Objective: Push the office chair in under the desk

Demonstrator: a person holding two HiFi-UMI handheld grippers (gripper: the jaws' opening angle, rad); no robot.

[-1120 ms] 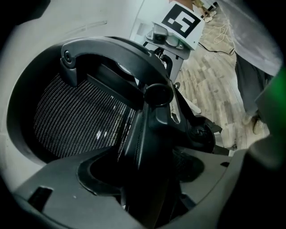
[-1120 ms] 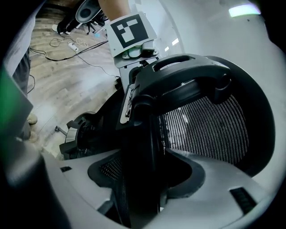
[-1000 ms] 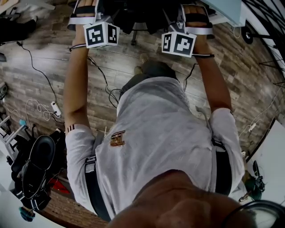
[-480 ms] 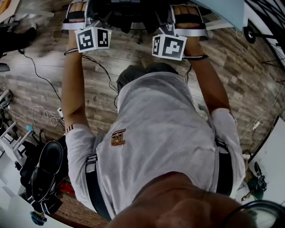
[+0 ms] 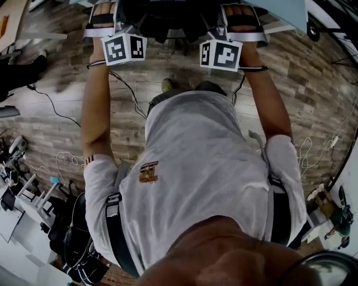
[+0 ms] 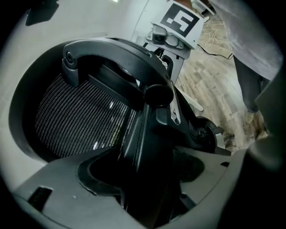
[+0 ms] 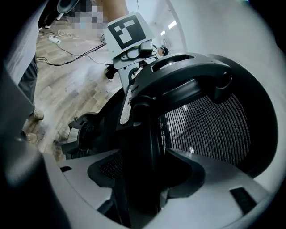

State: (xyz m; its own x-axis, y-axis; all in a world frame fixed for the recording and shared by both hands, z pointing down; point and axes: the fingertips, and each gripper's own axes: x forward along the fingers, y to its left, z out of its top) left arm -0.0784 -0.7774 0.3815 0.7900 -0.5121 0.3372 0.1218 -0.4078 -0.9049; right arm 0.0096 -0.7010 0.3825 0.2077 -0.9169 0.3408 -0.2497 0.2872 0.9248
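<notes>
The chair (image 6: 80,116) sits at 12 o'clock in my head view, cut off by the top edge. My left gripper (image 6: 145,179) is clamped on its black back frame, with the mesh at 9 o'clock in that gripper's view. The right gripper (image 7: 138,179) is clamped on the frame too — mesh at 3 o'clock. The desk (image 5: 285,12) edge shows at 1 o'clock, near the right gripper. Bare floor (image 5: 50,117) lies open at 9 and 3 o'clock — cables (image 5: 61,162) trail toward 8.
</notes>
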